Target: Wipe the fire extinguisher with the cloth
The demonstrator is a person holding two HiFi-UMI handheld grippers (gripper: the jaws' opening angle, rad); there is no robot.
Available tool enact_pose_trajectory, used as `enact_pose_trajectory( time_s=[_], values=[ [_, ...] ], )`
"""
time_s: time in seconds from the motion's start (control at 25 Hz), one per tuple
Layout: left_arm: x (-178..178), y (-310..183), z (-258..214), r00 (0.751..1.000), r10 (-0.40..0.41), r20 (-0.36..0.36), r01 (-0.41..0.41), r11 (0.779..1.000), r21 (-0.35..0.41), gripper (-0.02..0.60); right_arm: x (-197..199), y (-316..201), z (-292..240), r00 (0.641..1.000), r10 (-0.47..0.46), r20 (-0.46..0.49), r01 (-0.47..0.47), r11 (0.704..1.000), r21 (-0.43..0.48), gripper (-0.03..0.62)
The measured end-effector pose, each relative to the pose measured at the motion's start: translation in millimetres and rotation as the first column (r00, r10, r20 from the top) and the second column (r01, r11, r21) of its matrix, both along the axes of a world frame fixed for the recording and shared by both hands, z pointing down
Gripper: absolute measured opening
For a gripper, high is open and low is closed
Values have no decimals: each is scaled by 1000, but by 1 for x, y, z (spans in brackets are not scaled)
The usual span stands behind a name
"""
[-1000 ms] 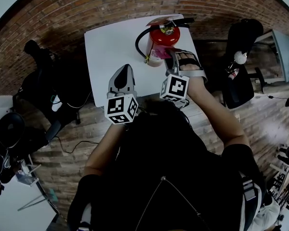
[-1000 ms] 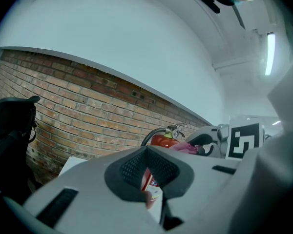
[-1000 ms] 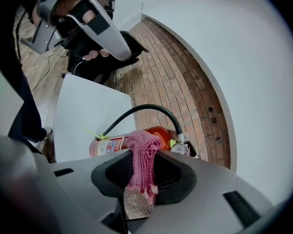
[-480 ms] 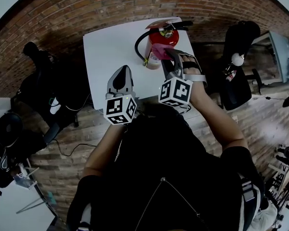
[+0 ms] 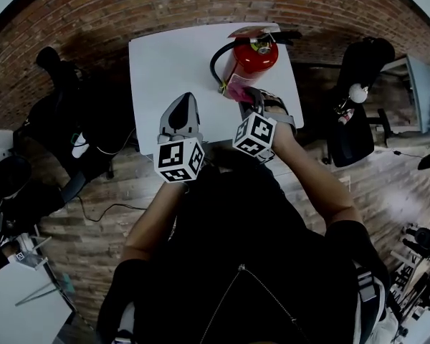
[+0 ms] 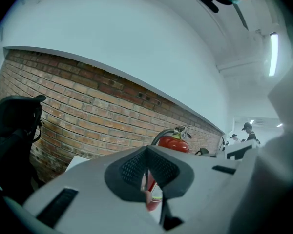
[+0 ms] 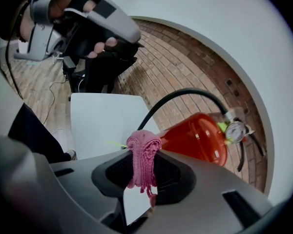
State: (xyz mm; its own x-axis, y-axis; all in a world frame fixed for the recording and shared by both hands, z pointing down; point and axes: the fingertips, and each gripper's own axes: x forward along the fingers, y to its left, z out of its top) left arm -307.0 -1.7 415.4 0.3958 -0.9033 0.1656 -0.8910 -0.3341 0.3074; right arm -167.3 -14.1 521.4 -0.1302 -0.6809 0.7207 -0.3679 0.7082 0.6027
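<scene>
A red fire extinguisher [image 5: 252, 54] with a black hose [image 5: 216, 57] stands near the far right of the white table [image 5: 165, 63]. My right gripper [image 5: 245, 96] is shut on a bunched pink cloth [image 5: 236, 89], held at the cylinder's lower near side. In the right gripper view the pink cloth [image 7: 143, 155] sticks up between the jaws of the right gripper [image 7: 142, 165], in front of the extinguisher [image 7: 198, 140] and its gauge [image 7: 234, 129]. My left gripper [image 5: 180, 107] hovers over the table's near edge, left of the extinguisher. It is shut and holds nothing [image 6: 147, 174]; the extinguisher [image 6: 175, 143] shows beyond it.
A brick wall [image 5: 165, 6] runs behind the table. Black office chairs stand at the left [image 5: 57, 113] and at the right [image 5: 358, 63]. Cables [image 5: 107, 213] lie on the wooden floor. Another white surface [image 5: 14, 314] is at the lower left.
My right gripper has drawn the pink cloth down the extinguisher's near side, a little closer to me. The left gripper has barely moved.
</scene>
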Motion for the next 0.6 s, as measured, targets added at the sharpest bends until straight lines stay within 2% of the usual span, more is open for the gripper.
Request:
enact_pose_trajectory(
  time_s=[0.12,0.36,0.6],
  values=[
    [-5,0,5,1000,-11,7,11,1000,-9,10,0,1,41,1000,14,-1,-14,997,-82,114],
    [-17,6,19,999,-36,20,36,998,-44,11,1,-1,118,998,26,-49,-34,983,-182,114],
    [-31,11,35,997,-67,33,69,994,-81,11,4,-12,174,991,48,-122,-73,975,-208,113]
  ],
)
